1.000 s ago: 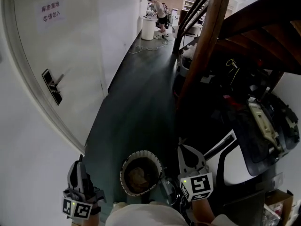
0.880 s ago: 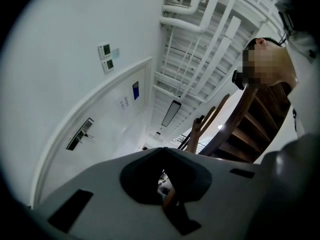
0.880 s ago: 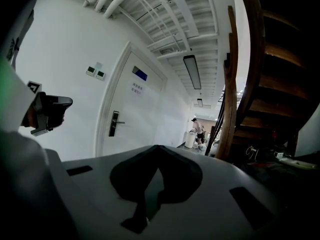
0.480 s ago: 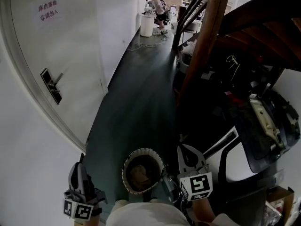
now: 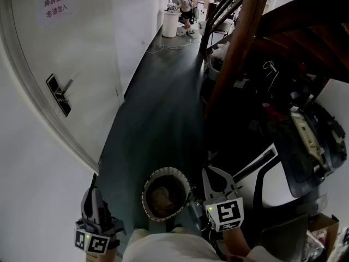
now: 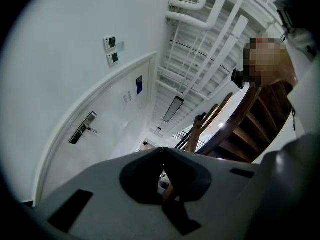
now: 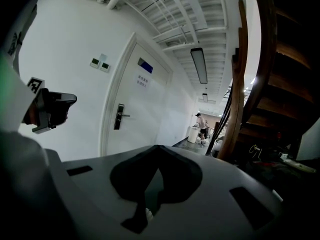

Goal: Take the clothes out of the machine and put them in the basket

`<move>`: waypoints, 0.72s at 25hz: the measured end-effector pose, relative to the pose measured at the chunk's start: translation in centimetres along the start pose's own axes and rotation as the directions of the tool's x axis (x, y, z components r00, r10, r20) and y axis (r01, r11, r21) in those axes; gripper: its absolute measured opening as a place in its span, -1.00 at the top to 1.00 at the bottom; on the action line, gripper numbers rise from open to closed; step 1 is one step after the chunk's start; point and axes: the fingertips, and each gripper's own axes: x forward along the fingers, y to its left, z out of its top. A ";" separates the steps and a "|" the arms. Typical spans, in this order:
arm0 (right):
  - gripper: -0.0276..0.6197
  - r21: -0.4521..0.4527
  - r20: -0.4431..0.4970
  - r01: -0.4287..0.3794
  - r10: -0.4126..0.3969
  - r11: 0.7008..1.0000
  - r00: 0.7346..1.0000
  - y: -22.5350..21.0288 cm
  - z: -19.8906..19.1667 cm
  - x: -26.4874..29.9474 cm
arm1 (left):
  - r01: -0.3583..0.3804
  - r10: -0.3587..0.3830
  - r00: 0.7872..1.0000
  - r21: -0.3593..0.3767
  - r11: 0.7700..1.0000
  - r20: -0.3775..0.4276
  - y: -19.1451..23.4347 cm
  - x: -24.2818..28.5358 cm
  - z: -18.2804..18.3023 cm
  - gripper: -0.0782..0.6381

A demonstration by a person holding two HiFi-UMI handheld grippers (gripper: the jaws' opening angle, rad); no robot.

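Observation:
In the head view a round white-rimmed basket stands on the dark floor just in front of me, with a brownish garment lying inside. The white machine is at the lower right, and its dark door hangs open. My right gripper hovers between basket and machine, shut and empty; in its own view its jaws meet at a point. My left gripper is left of the basket by the white wall. It is shut with nothing held, its tips touching and tilted upward.
A white door with a lever handle fills the left wall. A wooden stair post and dark clutter under the stairs stand on the right. Far down the corridor a person stands by a white bin. A cardboard box sits at bottom right.
The right gripper has drifted slightly left and down beside the basket. The left gripper has stayed put. Both stay shut.

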 end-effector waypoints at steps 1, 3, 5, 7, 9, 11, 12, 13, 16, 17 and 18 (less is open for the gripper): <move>0.88 -0.002 -0.001 -0.004 0.004 1.000 1.000 0.2 0.0 0.0 | 0.001 -0.001 1.000 -0.002 1.000 0.000 0.1 0.0 0.0 0.74; 0.88 -0.004 -0.001 -0.009 0.009 1.000 1.000 0.7 0.2 0.1 | 0.003 -0.003 1.000 -0.006 1.000 -0.002 0.3 -0.1 0.0 0.74; 0.88 -0.006 0.001 -0.013 0.013 1.000 1.000 1.0 0.4 0.2 | 0.003 -0.003 1.000 -0.011 1.000 -0.005 0.5 -0.2 0.1 0.74; 0.88 -0.007 0.004 -0.012 0.012 1.000 1.000 1.3 0.7 0.2 | 0.004 -0.004 1.000 -0.013 1.000 -0.004 0.8 -0.4 0.3 0.74; 0.88 -0.010 0.007 -0.008 0.008 1.000 1.000 1.5 1.0 0.3 | 0.006 -0.006 1.000 -0.014 1.000 -0.002 1.0 -0.4 0.5 0.74; 0.88 -0.013 0.007 -0.006 0.006 1.000 1.000 1.8 1.3 0.3 | 0.008 -0.008 1.000 -0.014 1.000 -0.001 1.2 -0.4 0.7 0.74; 0.88 -0.012 0.008 -0.007 0.007 1.000 1.000 1.9 1.3 0.3 | 0.009 -0.009 1.000 -0.014 1.000 -0.001 1.2 -0.4 0.8 0.74; 0.88 -0.011 0.008 -0.007 0.007 1.000 1.000 2.0 1.3 0.3 | 0.010 -0.010 1.000 -0.015 1.000 -0.002 1.4 -0.4 0.8 0.74; 0.88 -0.011 0.001 -0.005 0.005 1.000 1.000 2.5 1.3 0.5 | 0.010 -0.010 1.000 -0.018 1.000 -0.009 1.9 -0.4 0.7 0.74; 0.88 -0.010 0.000 -0.004 0.004 1.000 1.000 2.5 1.2 0.6 | 0.010 -0.010 1.000 -0.019 1.000 -0.010 2.0 -0.3 0.7 0.74; 0.88 -0.008 0.001 -0.003 0.004 1.000 1.000 2.6 1.2 0.6 | 0.010 -0.010 1.000 -0.020 1.000 -0.011 2.1 -0.3 0.7 0.74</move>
